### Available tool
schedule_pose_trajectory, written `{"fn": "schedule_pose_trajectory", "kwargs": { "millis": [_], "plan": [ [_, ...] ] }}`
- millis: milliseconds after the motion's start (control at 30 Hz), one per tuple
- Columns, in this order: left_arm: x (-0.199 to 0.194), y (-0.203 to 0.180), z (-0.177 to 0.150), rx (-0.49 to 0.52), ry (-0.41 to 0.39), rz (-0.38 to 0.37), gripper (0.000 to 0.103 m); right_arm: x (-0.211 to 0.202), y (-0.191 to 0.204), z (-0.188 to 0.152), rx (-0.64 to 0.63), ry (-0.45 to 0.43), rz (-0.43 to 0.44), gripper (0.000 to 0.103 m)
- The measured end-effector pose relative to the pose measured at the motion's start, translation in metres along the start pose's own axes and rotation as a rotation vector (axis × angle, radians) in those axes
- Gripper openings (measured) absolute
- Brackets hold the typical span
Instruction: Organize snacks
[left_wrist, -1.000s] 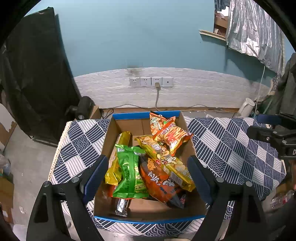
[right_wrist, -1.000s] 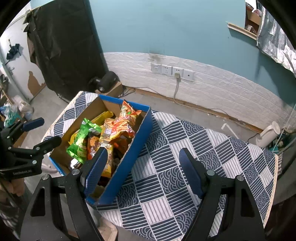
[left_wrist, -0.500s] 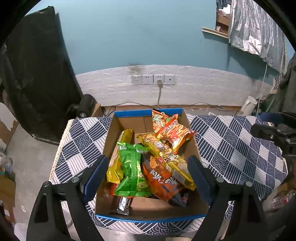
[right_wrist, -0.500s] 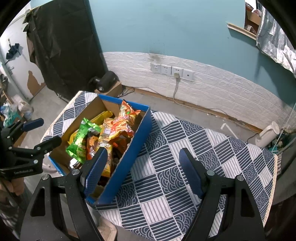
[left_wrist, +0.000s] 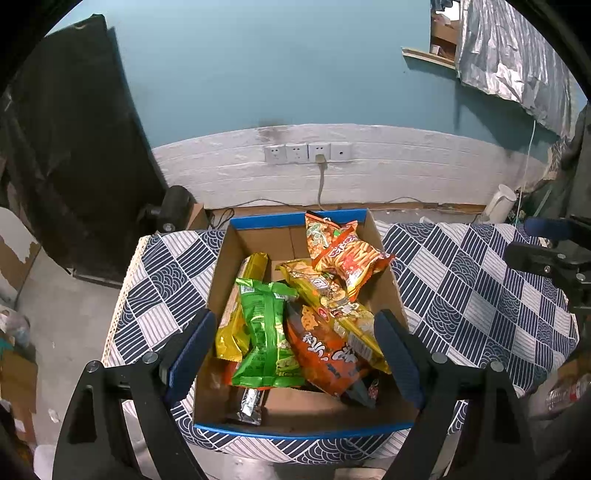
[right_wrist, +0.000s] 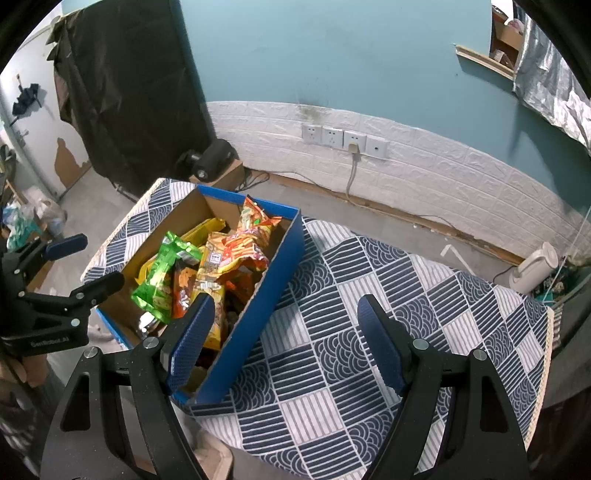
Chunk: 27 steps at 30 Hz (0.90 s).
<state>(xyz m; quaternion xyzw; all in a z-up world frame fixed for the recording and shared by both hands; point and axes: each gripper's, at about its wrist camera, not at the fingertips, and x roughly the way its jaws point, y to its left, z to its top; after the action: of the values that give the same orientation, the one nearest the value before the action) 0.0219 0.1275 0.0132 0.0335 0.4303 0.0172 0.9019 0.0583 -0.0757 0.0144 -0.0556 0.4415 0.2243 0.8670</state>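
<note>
Box: a cardboard box (left_wrist: 258, 242) with blue edges sits on the desk (left_wrist: 461, 291), on its left part.
Snacks: a green bag (left_wrist: 267, 332), a yellow bag (left_wrist: 236, 321) and orange bags (left_wrist: 351, 258) lie piled inside the box.
Left gripper (left_wrist: 293, 354): fingers wide apart, holding nothing, above the box.
Right gripper (right_wrist: 284, 339): fingers wide apart, holding nothing, above the box's blue side and the desk cloth.

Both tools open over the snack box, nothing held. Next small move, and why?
Probably lower the left tool onto the green packet. Its open jaws already straddle the box, and that packet lies on top of the pile, near the front. The right tool hangs mostly over bare tablecloth, further from any packet.
</note>
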Motion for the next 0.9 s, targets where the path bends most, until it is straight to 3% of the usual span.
{"fn": "schedule_pose_trajectory", "kwargs": {
  "millis": [900],
  "plan": [
    [0.0015,0.0005,-0.0022,-0.002,0.012,-0.01,0.088,-0.0009,0.0025,-0.0008,-0.006,-0.003,0.0,0.08]
  ]
}}
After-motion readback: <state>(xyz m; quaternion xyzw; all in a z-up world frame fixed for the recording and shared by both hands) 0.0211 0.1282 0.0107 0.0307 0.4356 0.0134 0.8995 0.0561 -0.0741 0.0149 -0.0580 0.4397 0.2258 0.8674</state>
